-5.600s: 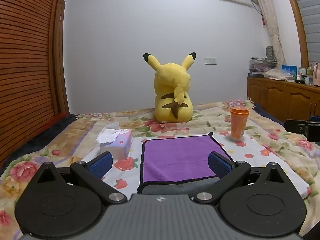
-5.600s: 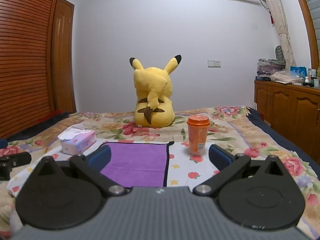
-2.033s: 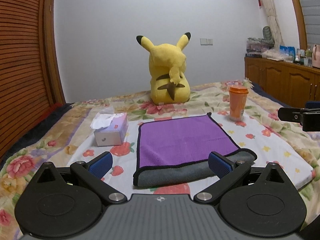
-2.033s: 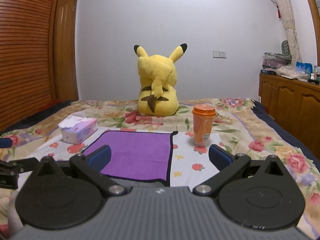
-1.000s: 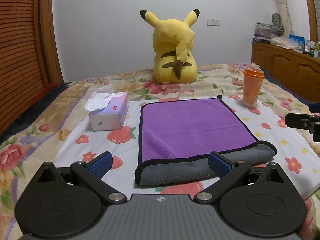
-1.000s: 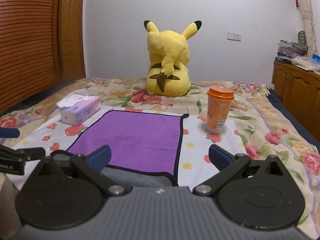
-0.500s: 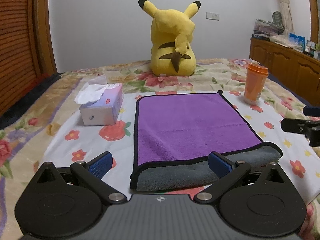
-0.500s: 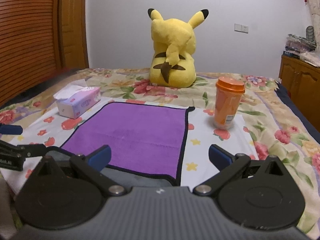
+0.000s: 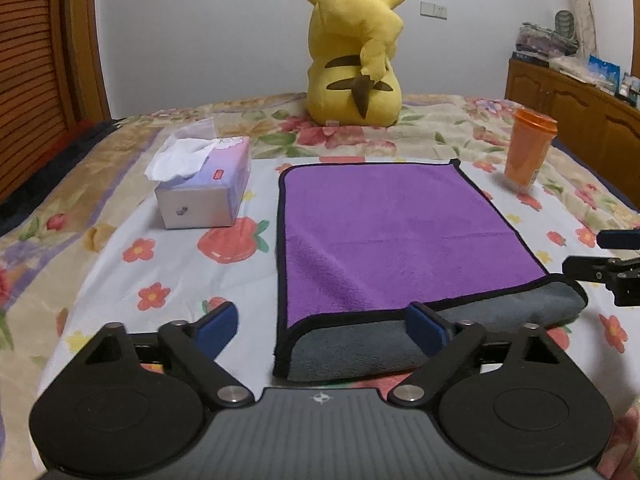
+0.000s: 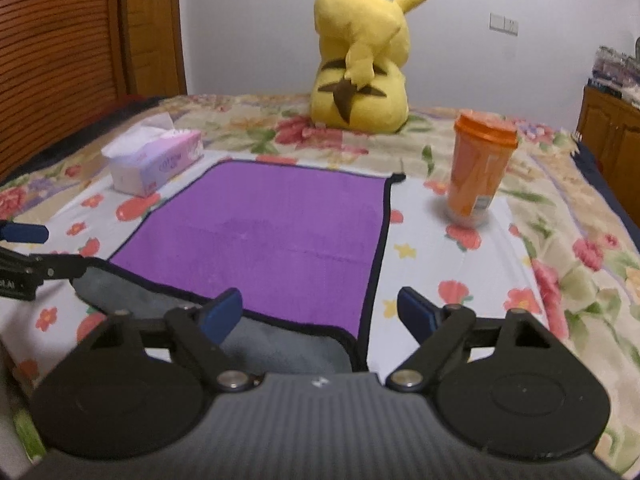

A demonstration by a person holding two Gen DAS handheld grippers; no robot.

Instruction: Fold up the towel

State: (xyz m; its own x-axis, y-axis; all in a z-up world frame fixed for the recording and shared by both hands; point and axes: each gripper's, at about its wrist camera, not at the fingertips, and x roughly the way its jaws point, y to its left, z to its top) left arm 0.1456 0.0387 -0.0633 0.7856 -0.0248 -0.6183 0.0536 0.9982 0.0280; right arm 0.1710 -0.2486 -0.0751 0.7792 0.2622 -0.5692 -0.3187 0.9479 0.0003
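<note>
Both the left hand-held gripper (image 9: 322,326) and right hand-held gripper (image 10: 320,314) are spread wide, grasping nothing, at the towel's (image 9: 394,232) near edge on the bed (image 9: 120,280). Left of the towel, a tissue box (image 9: 204,190) holds tissues; right, a lidded orange cup (image 10: 478,174), its label visible only from the right wrist.

The room sits under soft, even indoor light with a slightly cool cast: the white wall (image 9: 200,32) behind the Pikachu plush (image 9: 354,60) is evenly lit without glare, and shadows are faint, only a thin dark band under the folded near edge of the purple towel (image 9: 392,232). The left wrist view is fairly crisp, while the right wrist view is smeared, the orange cup (image 10: 478,172) and the plush (image 10: 362,56) there soft-edged. Both frames bow strongly at the edges, the wooden louvred door (image 9: 36,72) at the upper left curving inward, and the corners fall off dark.
</note>
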